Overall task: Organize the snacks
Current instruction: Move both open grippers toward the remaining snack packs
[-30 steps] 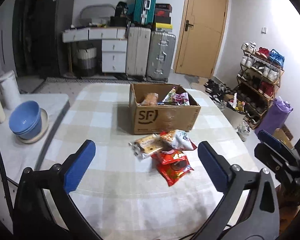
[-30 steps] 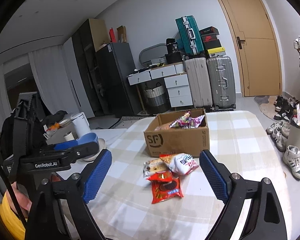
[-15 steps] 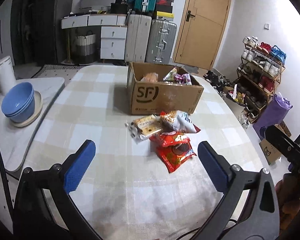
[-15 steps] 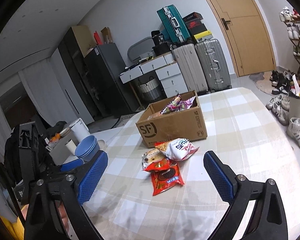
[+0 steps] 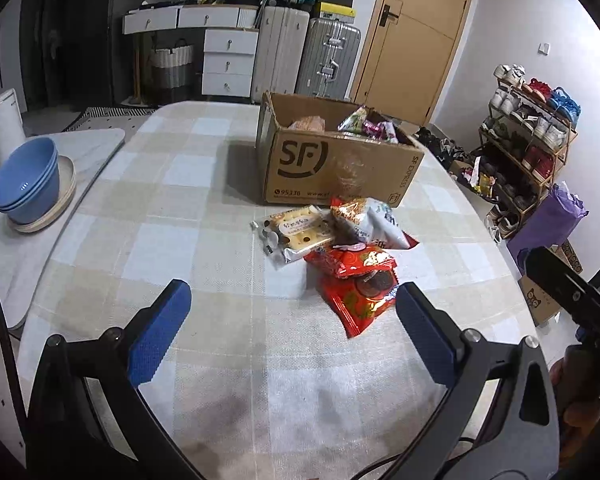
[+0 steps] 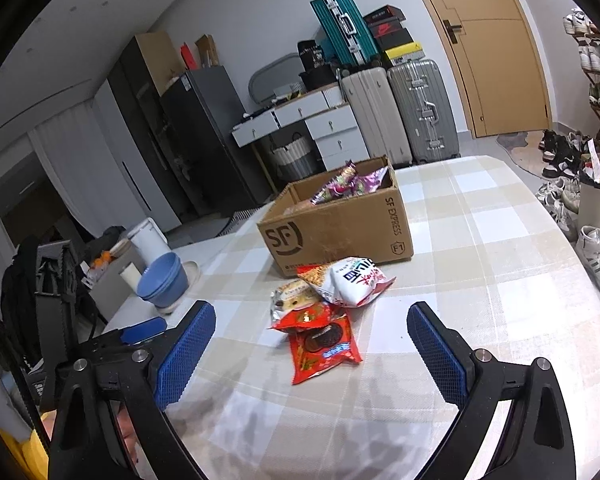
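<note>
While both sets of jaws are held wide apart with nothing between them, the right gripper (image 6: pixel 311 350) is seen to be lined up on the red cookie packet (image 6: pixel 323 350), which lies flat on the tabletop (image 6: pixel 480 320) just ahead, its long axis running roughly away from the jaws. From the left gripper (image 5: pixel 292 322) the same packet (image 5: pixel 358 294) lies ahead and to the right. Behind the loose snacks stands the cardboard box (image 6: pixel 340 226), already holding packets.

Soft even indoor light, faint shadows on the tablecloth (image 5: pixel 228 264), strong fisheye bending, dark vignetted corners, sharp focus
</note>
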`<state>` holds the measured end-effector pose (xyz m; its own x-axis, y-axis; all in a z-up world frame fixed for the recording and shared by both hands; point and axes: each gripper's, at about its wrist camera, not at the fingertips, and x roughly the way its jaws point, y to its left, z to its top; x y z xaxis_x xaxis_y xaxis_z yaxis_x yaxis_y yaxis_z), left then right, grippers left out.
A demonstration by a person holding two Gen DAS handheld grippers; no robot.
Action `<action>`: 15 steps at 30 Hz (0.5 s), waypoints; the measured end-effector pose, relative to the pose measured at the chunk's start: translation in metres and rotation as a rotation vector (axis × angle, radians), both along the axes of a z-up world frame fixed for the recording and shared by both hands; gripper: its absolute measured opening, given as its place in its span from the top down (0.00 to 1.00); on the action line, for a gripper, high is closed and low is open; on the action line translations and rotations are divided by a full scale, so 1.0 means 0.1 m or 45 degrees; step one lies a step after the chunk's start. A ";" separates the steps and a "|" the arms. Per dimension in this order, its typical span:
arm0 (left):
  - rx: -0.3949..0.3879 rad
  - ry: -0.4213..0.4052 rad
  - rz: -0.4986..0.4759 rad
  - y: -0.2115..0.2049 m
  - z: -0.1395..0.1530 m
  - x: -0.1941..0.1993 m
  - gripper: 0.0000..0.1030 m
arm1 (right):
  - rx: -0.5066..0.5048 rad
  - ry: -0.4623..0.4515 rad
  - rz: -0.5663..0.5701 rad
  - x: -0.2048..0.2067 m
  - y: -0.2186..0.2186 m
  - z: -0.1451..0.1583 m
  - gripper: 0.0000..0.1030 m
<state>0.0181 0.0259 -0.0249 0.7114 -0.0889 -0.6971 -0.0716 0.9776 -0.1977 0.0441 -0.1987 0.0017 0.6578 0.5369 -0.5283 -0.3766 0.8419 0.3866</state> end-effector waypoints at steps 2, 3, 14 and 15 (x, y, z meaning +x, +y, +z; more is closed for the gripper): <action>-0.003 0.014 -0.003 0.00 -0.05 0.07 0.01 | -0.018 0.035 0.001 0.15 0.04 -0.06 0.05; -0.005 0.028 -0.002 0.00 -0.09 0.13 0.01 | -0.022 0.046 0.006 0.21 0.05 -0.08 0.05; -0.040 0.111 -0.004 0.00 -0.37 0.68 0.01 | -0.058 0.287 0.067 1.37 0.30 -0.50 0.05; -0.054 0.126 -0.019 -0.02 -0.40 0.77 0.01 | -0.056 0.316 0.074 1.48 0.32 -0.56 0.05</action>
